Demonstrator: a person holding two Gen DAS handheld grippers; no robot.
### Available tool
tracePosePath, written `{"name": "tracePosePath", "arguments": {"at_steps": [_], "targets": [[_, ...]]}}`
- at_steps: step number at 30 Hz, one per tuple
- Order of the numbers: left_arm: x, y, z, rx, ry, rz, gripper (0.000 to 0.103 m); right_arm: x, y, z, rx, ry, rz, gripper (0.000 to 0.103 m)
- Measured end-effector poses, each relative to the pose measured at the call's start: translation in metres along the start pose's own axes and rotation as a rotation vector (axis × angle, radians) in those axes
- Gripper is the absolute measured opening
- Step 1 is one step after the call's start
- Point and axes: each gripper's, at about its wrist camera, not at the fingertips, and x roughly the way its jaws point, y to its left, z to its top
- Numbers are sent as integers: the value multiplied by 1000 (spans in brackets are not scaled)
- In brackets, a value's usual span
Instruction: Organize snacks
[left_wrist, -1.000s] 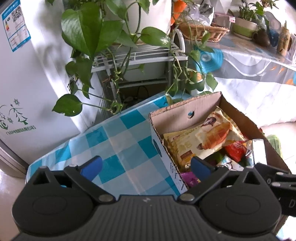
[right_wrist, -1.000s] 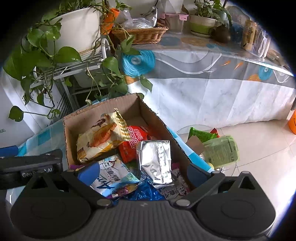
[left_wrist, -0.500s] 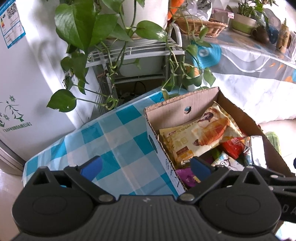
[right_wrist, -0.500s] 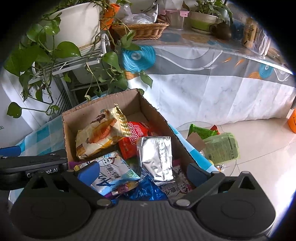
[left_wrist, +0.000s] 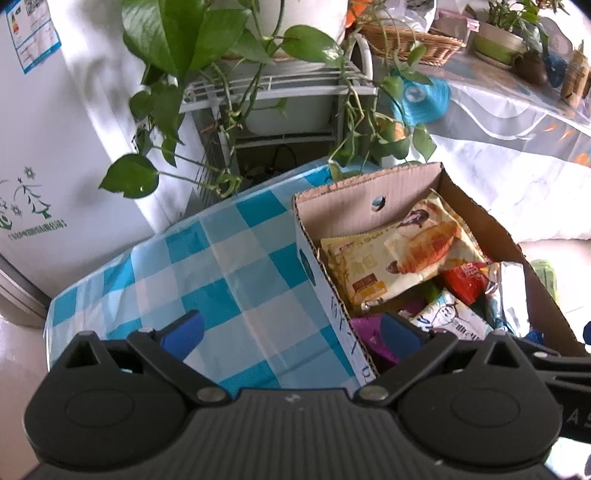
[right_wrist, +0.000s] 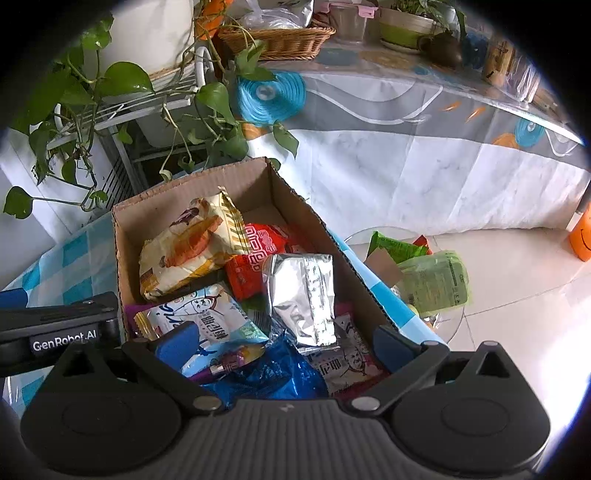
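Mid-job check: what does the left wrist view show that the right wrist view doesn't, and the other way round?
Only the left wrist view: a wide stretch of the blue checked tablecloth left of the box, and the white appliance with its tree logo.

Only the right wrist view: the blue wrapper at the box's near end, and a green packet on the glass table beyond the box.

Both: the cardboard box, the croissant packet, the red packet, the silver foil packet, and both grippers open and empty.

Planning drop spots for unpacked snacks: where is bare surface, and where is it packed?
Bare: the checked tablecloth left of the cardboard box, out to its far edge by the plant. Packed: inside the box, snack packets overlap wall to wall. The left claw straddles the box's left wall.
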Motion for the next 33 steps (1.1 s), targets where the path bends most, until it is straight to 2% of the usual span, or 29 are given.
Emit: {"name": "tracePosePath", "arguments": {"at_steps": [33], "targets": [[-6, 0, -4, 15, 1, -6, 101, -5, -1, -1, -47, 13, 0, 103]]}}
